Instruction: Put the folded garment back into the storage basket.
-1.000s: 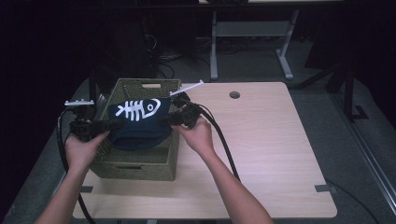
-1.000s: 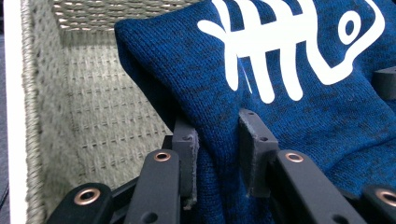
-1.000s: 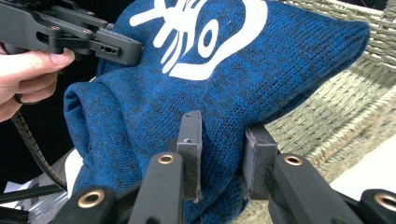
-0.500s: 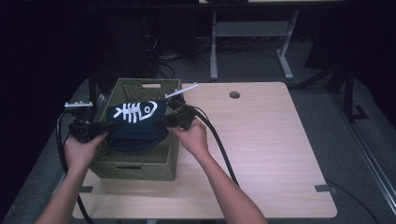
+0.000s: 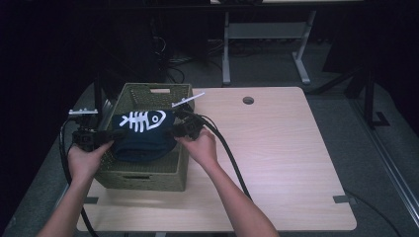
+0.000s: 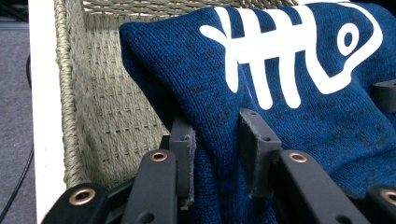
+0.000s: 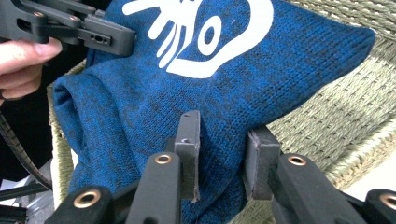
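Fingers: L gripper (image 6: 217, 154) & R gripper (image 7: 222, 154) both pinching blue cushion (image 5: 143, 136), jaws just easing open.
Risk: cushion slipping crooked into basket (image 5: 148, 173), frame's left-centre.

1 blue cloth (image 5: 143, 140) (fish-bone print), 1 woven basket (image 5: 148, 173), 2 grippers, 1 table (image 5: 286, 158).

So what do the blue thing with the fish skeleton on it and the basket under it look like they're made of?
The blue cushion looks like a knitted, slightly mottled fabric: fine stitch rows show, and it folds softly between the jaws. Its white fishbone print looks flat and smooth, probably printed or pressed on. The basket looks woven from olive-green cord or fibre, matte, with a braided rim; whether natural or synthetic is unclear.
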`<state>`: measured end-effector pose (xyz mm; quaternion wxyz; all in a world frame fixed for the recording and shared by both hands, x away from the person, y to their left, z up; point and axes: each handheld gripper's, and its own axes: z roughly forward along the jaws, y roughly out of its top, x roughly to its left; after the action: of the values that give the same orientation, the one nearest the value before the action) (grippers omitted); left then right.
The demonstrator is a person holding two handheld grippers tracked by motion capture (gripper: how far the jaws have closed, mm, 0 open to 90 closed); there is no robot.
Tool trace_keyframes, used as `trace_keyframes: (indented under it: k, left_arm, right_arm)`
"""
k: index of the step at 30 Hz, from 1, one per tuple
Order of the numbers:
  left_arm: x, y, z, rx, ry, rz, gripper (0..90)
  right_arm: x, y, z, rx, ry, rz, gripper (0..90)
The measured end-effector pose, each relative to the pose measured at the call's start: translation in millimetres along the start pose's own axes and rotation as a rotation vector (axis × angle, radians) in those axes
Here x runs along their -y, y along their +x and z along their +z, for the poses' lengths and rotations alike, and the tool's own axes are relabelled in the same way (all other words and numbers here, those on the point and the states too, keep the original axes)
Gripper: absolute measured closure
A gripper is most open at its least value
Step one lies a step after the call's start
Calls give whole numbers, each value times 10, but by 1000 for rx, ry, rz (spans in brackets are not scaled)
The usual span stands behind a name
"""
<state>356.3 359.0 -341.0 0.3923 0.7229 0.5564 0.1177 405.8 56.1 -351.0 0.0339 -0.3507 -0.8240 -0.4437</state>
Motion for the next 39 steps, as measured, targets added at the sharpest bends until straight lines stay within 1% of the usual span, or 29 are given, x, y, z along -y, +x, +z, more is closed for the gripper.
trace_keyframes:
  k: [2,8,11,16,20,21,22,23,24,25,26,27,28,29,32,33,35,36,37,38,39]
  left_arm:
    - [6,5,19,-8,6,0,675]
    - [29,21,55,-18,17,-2,672]
    - [33,28,67,-25,26,2,671]
    - [40,42,76,-25,37,2,674]
    - [40,37,93,-29,42,7,672]
    - [35,36,112,-36,46,33,654]
    - [28,39,129,-58,60,49,619]
    - [28,39,129,-58,60,49,562]
    - [23,53,146,-87,62,42,562]
    - [20,73,146,-87,59,34,507]
    - [22,81,147,-87,53,26,508]
    - [22,91,144,-89,47,26,508]
    - [22,99,128,-96,35,20,508]
    - [21,104,121,-92,32,19,509]
    - [21,99,113,-90,32,25,512]
    - [24,89,101,-95,25,28,512]
    - [24,80,92,-88,25,36,513]
    - [24,62,84,-87,14,39,512]
    - [24,62,84,-87,14,39,513]
    - [21,49,73,-70,6,37,513]
    - [21,49,73,-70,6,37,512]
  right_arm:
    - [2,1,6,0,2,-1,700]
    - [11,49,43,37,23,-34,692]
    - [21,54,68,38,27,-45,691]
    - [30,69,90,35,39,-38,686]
    - [30,76,91,44,41,-46,670]
    - [30,79,93,52,41,-53,644]
    - [29,85,97,61,45,-64,569]
    - [29,85,97,61,45,-64,569]
    - [26,94,97,95,45,-76,465]
    - [13,112,100,140,46,-80,415]
    - [8,125,98,156,45,-90,405]
    - [8,143,112,187,54,-111,366]
    - [9,150,115,197,56,-117,363]
    - [6,152,108,206,57,-123,361]
    - [0,140,85,205,48,-116,362]
    - [-3,135,68,198,43,-110,362]
    - [-6,120,36,182,37,-99,362]
    - [-5,109,7,174,29,-97,367]
    - [-5,101,-11,168,28,-92,366]
    - [-3,93,-29,164,26,-90,364]
    - [-1,85,-49,157,23,-88,364]
